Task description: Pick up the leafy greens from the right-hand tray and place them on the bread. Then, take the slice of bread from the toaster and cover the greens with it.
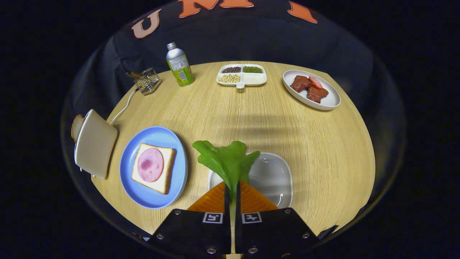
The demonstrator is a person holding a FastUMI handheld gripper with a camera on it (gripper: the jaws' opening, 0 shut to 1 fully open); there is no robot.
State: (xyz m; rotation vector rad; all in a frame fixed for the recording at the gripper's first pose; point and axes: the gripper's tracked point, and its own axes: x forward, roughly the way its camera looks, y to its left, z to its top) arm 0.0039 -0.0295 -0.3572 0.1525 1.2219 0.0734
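Greens (pixel 227 162) sit pinched by the stem btwn your gripper (pixel 233 196) fingers, which are closed nearly flat together on it, so the leaf fans out ahead of the tips and hangs over the near-left corner of the white tray (pixel 273 180). You're holding it by the stalk bc that's the stiff part; the floppy blade stays free to drape when you lay it down. Whether the leaf is fully clear of the tray or brushing its rim, can't tell from this angle.

Target is to your left: blue plate (pixel 152 169) with the bread (pixel 158 167) and a round ham slice (pixel 150 164) on top, just beside the tray, so my guess is a short sideways carry, then lower and release.

Toaster (pixel 94 144) stands past the plate at the table edge w/ the second slice (pixel 76 127) poking up behind it; only its crust edge shows, slot depth hidden. Its cord (pixel 124 106) runs back toward a small wire rack (pixel 147 81), hard to make out.

Far side: bottle (pixel 179 65), divided dish (pixel 242 75) of beans and grains, oval plate (pixel 312 90) w/ reddish meat pieces. None in your path. Lower stem end is hidden by the fingers.
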